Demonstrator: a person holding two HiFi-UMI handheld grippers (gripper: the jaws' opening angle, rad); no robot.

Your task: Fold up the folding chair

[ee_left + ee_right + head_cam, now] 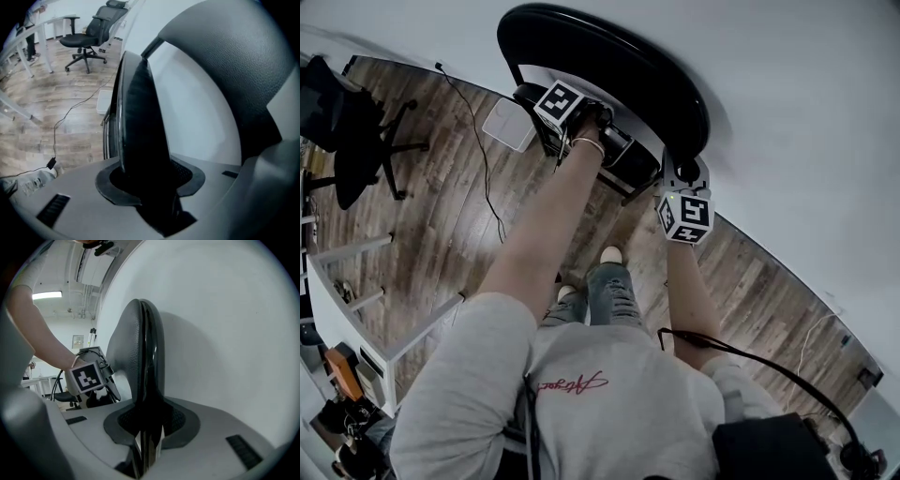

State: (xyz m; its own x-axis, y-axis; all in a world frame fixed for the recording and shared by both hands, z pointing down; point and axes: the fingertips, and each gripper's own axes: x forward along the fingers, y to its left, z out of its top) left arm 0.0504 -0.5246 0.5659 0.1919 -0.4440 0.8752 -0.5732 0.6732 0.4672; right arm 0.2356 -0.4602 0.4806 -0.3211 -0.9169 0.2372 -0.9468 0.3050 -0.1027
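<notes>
The folding chair (609, 66) stands against the white wall, its round black seat and back close together. At the chair's left side, my left gripper (628, 155) points steeply down. In the left gripper view my left gripper (150, 187) has the black padded edge (140, 117) filling the gap between its jaws. My right gripper (685, 172) holds the chair's right rim. In the right gripper view my right gripper (149, 437) is shut on the thin paired panels (143, 348), and the left gripper's marker cube (86, 378) shows beyond them.
A black office chair (352, 131) stands on the wood floor at far left. A cable (483, 159) and a white box (508, 124) lie on the floor near the folding chair. White desks (356, 281) line the left side. The person's feet (609, 255) are below the chair.
</notes>
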